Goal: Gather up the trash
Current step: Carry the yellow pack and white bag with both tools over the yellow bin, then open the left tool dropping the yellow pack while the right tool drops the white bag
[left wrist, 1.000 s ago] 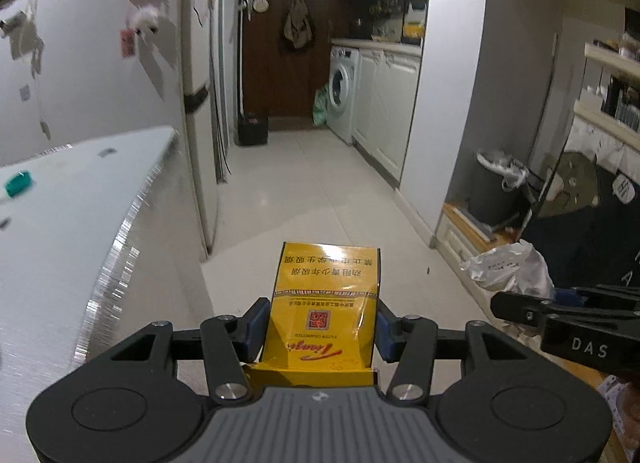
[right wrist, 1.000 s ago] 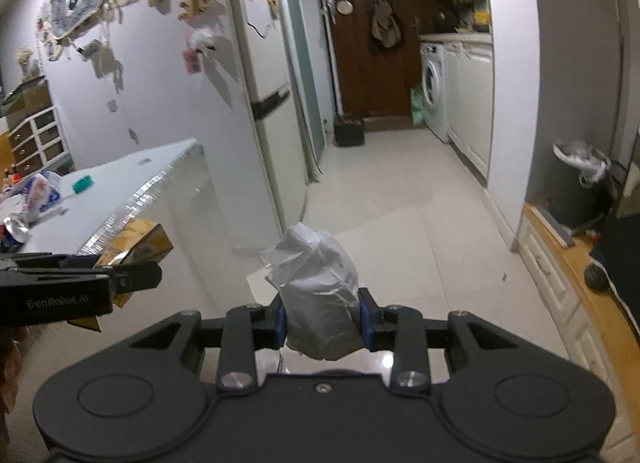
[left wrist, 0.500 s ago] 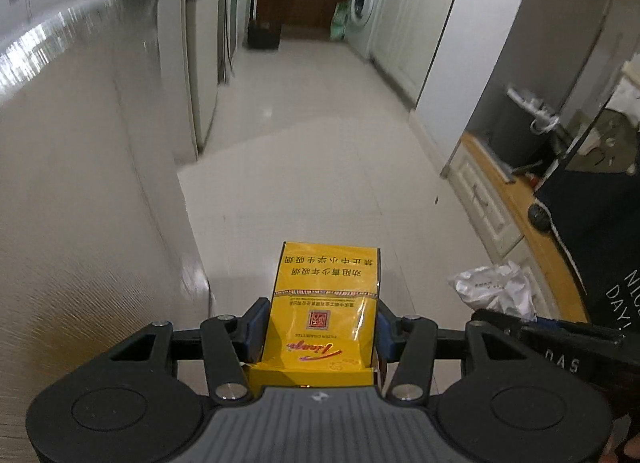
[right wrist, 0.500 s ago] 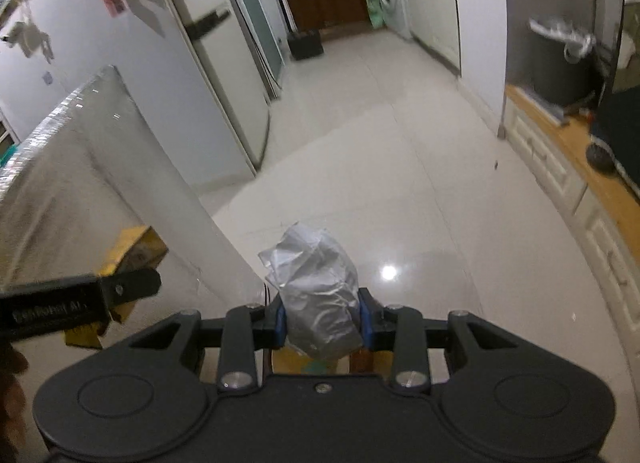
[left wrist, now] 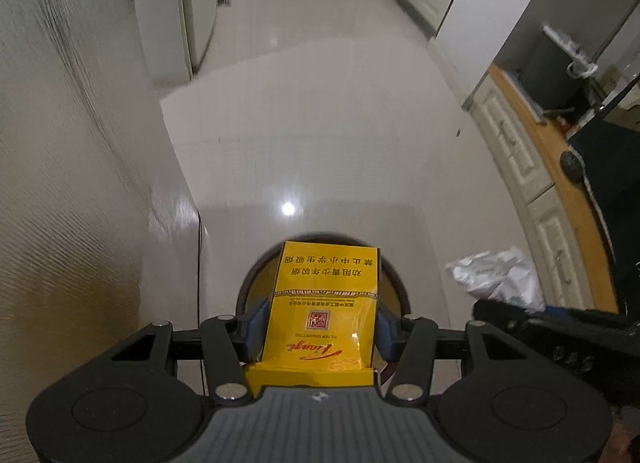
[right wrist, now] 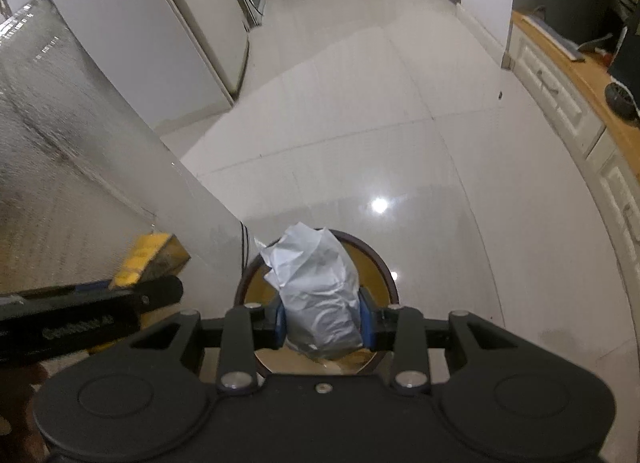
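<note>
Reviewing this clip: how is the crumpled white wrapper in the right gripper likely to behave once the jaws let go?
The crumpled white wrapper is creased and thin, so it probably weighs little and may spring open slightly. Pinched in the right gripper above the round bin, it should drop in, perhaps drifting. It looks neither fragile nor apt to roll.

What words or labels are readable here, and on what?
"FILTER CIGARETTES", upside down, on the yellow cardboard cigarette pack.
Red script brand and Chinese warning line on that pack: seen inverted, not reliably readable.
Pale lettering on the left hand-held gripper arm: too blurred.
Crumpled white paper wad: no text.
</note>
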Demonstrator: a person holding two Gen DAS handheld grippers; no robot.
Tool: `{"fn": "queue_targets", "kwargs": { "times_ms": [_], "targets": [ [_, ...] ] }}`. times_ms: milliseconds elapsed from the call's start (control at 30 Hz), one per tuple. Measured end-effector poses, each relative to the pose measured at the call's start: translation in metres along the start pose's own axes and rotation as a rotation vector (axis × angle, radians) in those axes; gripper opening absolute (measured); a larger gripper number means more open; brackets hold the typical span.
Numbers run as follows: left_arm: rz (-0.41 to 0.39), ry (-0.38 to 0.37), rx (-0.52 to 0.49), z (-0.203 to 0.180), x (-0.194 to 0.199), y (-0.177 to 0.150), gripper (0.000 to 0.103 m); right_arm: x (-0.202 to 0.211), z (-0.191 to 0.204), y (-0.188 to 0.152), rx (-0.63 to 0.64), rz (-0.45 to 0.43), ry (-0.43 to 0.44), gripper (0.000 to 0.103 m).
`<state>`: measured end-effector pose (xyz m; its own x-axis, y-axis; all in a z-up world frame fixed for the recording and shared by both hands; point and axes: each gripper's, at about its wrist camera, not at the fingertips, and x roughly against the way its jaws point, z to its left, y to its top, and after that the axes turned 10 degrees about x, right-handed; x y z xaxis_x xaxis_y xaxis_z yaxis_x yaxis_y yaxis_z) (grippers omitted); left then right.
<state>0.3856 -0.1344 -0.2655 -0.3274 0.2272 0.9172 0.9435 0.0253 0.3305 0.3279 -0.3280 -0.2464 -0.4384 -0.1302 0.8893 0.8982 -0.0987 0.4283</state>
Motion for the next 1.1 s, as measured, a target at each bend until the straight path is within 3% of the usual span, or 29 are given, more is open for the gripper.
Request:
{"fn": "queue_targets", "kwargs": {
  "times_ms": [333, 567, 700, 767, 867, 1000, 1100],
  "targets": [
    [0.074, -0.040, 0.035, 0.010, -0.059, 0.003, 0.053, -0.042, -0.015, 0.004, -0.025, 0.069, -0.026, 0.036],
    [0.119, -0.057, 0.053, 0.018, -0.088, -0.004, 0.055, -0.069, -0.022, -0.001, -0.068, 0.113, 0.018, 0.037],
    [0.142, -0.027, 0.066, 0.025, -0.098, -0.006, 0.055, -0.078, -0.024, -0.002, -0.088, 0.090, 0.077, 0.046],
    [0.148, -0.027, 0.081, 0.029, -0.101, -0.006, 0.055, -0.081, -0.022, -0.002, -0.086, 0.081, 0.095, 0.059],
    [0.148, -0.029, 0.086, 0.029, -0.103, -0.006, 0.056, -0.083, -0.017, -0.002, -0.064, 0.082, 0.096, 0.061],
    [0.149, -0.037, 0.085, 0.027, -0.106, -0.007, 0.073, -0.085, -0.015, -0.003, -0.053, 0.098, 0.092, 0.064],
    [0.154, -0.023, 0.066, 0.025, -0.107, -0.008, 0.078, -0.087, -0.020, -0.004, -0.050, 0.119, 0.076, 0.066]
  ]
}}
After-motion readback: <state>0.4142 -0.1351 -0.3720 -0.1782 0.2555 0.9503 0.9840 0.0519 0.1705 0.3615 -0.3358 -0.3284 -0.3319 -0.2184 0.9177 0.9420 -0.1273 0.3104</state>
